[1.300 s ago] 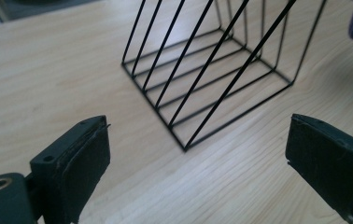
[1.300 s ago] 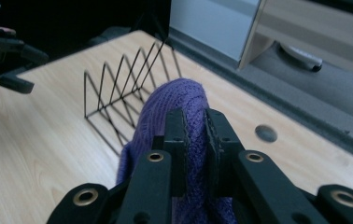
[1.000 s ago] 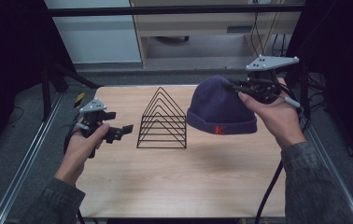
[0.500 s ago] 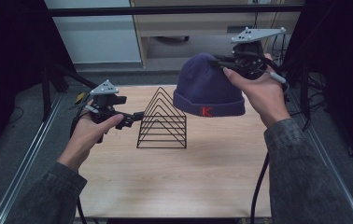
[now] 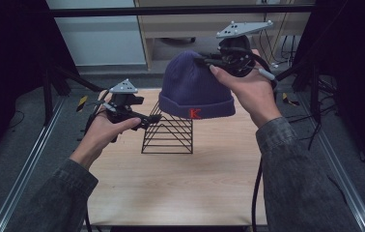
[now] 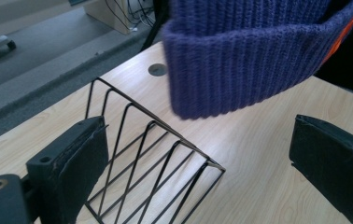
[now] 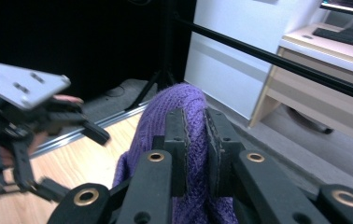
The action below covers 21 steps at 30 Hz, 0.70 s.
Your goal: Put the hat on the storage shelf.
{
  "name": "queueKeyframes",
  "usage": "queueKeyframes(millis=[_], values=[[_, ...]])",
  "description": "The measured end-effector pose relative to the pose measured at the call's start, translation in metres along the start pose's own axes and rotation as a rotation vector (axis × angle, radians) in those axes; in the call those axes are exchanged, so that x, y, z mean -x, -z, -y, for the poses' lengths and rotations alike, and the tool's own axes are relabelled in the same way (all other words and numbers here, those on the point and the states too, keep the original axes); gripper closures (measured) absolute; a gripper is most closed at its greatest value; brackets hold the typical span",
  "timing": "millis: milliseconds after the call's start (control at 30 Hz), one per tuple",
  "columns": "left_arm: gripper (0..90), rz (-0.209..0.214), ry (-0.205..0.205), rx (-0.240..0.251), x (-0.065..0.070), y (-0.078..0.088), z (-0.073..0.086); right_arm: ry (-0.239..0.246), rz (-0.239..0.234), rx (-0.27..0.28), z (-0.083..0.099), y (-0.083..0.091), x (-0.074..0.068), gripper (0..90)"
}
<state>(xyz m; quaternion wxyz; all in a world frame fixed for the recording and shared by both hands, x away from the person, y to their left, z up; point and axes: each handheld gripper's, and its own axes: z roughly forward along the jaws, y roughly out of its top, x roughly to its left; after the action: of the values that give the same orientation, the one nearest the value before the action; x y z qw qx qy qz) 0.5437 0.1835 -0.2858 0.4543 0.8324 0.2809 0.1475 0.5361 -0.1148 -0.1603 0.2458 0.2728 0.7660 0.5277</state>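
The right claw is held high over the far side of the surface, clamped on the crown of a purple beanie, with the forearm raised steeply. The beanie hangs crown up, its cuff downward above a black wire rack. The left claw, jaws apart, is held level beside the rack's left end. The pinched knit is seen in the right gripper view; the red letter on the cuff in the high view.
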Motion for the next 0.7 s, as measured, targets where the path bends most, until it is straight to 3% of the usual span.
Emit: queueKeyframes(millis=[267,333,467,567,700], values=[[2.8,0.023,-0.016,0.013,0.002,-0.012,-0.005,0.002,-0.05,0.021,-0.005,-0.007,-0.015,80.3],[2.8,0.051,-0.045,0.019,0.001,-0.015,-0.006,0.007,-0.06,0.021,-0.006,-0.008,-0.018,80.3],[22.1,0.074,-0.063,0.025,0.002,-0.016,-0.006,0.007,-0.058,0.013,-0.006,-0.014,-0.02,80.3],[44.8,0.061,-0.062,0.03,0.0,-0.017,-0.004,0.003,-0.057,0.003,-0.004,-0.02,-0.019,80.2],[62.7,0.026,-0.051,0.035,-0.004,-0.016,-0.003,0.004,-0.037,-0.014,0.0,-0.028,-0.015,80.2]])
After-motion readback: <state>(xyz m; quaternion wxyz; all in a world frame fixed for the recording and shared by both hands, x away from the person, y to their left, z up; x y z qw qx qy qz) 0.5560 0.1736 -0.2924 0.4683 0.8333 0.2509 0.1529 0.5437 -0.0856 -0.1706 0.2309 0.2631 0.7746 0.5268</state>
